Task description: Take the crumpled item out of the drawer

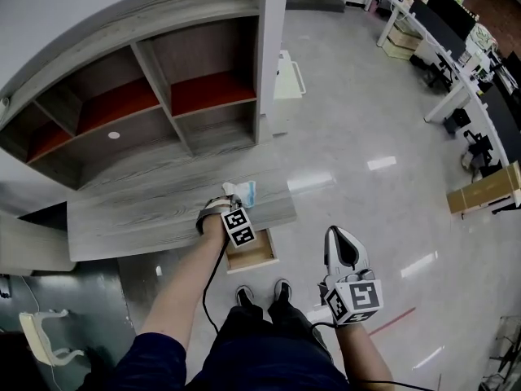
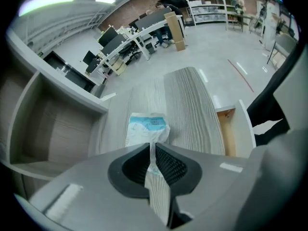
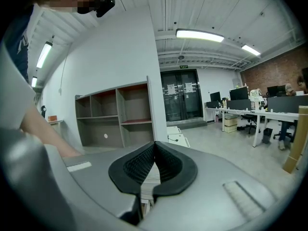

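The crumpled item is a white and pale-blue packet point(image 2: 148, 128); in the head view the packet point(image 1: 244, 191) hangs low over the grey wooden desk top point(image 1: 155, 210). My left gripper point(image 2: 152, 150) is shut on its near end, and from above this gripper point(image 1: 230, 199) sits at the desk's front edge. Below it the small wooden drawer point(image 1: 254, 255) stands pulled out, and the same drawer point(image 2: 226, 131) looks bare inside. My right gripper point(image 1: 339, 236) is shut and holds nothing, off to the right over the floor; in its own view the right gripper point(image 3: 154, 161) points at the shelves.
An open shelf unit point(image 1: 171, 96) with red-lined compartments stands behind the desk. The person's shoes point(image 1: 262, 294) are just under the drawer. Office desks and chairs point(image 1: 456, 63) line the far right, and a cardboard box point(image 1: 484, 190) lies on the shiny floor.
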`<state>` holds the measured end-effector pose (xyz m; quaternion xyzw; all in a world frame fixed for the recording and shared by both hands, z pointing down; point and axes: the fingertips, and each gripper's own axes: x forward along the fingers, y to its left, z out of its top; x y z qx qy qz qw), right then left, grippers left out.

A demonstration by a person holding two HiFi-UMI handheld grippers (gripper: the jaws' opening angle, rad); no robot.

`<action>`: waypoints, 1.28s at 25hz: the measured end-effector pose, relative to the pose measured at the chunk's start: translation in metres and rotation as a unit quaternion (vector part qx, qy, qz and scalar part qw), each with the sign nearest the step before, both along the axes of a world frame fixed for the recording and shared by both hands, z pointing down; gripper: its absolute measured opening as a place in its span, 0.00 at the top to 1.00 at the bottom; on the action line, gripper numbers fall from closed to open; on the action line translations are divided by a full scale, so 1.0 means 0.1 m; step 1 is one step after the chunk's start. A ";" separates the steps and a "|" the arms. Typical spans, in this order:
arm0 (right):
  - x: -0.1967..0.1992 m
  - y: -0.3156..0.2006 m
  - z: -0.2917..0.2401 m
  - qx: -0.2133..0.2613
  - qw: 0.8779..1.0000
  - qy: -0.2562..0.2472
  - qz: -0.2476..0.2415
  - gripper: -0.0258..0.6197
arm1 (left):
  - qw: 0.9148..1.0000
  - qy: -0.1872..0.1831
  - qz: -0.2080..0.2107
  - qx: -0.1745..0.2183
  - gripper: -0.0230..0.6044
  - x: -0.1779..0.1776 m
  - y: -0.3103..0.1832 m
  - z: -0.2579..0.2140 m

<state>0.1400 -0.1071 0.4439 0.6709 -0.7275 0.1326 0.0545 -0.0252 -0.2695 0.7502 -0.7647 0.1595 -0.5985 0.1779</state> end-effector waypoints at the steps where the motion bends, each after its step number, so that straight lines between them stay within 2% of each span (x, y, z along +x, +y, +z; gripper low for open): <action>1: 0.00 0.00 -0.01 0.000 1.000 0.001 0.000 0.95 | 1.000 0.009 -0.009 -0.011 0.95 0.01 0.02 0.00; 4: -0.04 -0.04 -0.05 0.001 1.000 0.006 -0.005 0.95 | 0.997 0.054 -0.040 -0.029 0.84 0.02 0.04 -0.10; 8: -0.07 -0.14 -0.07 0.015 1.000 0.001 -0.007 0.95 | 0.989 0.130 -0.072 -0.015 0.83 0.01 0.02 -0.49; 12: -0.11 -0.31 -0.17 0.031 0.999 0.006 -0.019 0.95 | 0.974 0.204 -0.104 0.002 0.83 -0.03 -0.04 -1.03; 15: -0.14 -0.44 -0.23 0.042 0.999 0.009 -0.028 0.95 | 0.957 0.259 -0.130 0.016 0.83 -0.10 -0.03 -1.44; 18: -0.16 -0.57 -0.32 0.053 0.998 0.009 -0.034 0.95 | 0.936 0.314 -0.156 0.028 0.84 -0.17 -0.01 -1.88; 20: -0.20 -0.67 -0.34 0.056 0.998 0.015 -0.040 0.95 | 0.920 0.347 -0.178 0.020 0.84 -0.22 -0.01 -2.13; 22: -0.24 -0.77 -0.34 0.054 0.997 0.019 -0.047 0.95 | 0.901 0.384 -0.202 0.012 0.84 -0.26 -0.01 -2.36; 25: -0.30 -0.87 -0.40 0.058 0.997 0.018 -0.057 0.95 | 0.871 0.438 -0.220 0.025 0.84 -0.31 0.00 -2.79; 29: -0.39 -0.98 -0.59 0.075 0.995 0.026 -0.068 0.95 | 0.840 0.488 -0.229 0.052 0.84 -0.35 0.05 -3.26; 32: -0.42 -1.03 -0.76 0.090 0.993 0.021 -0.071 0.95 | 0.812 0.523 -0.252 0.063 0.84 -0.40 0.12 -3.45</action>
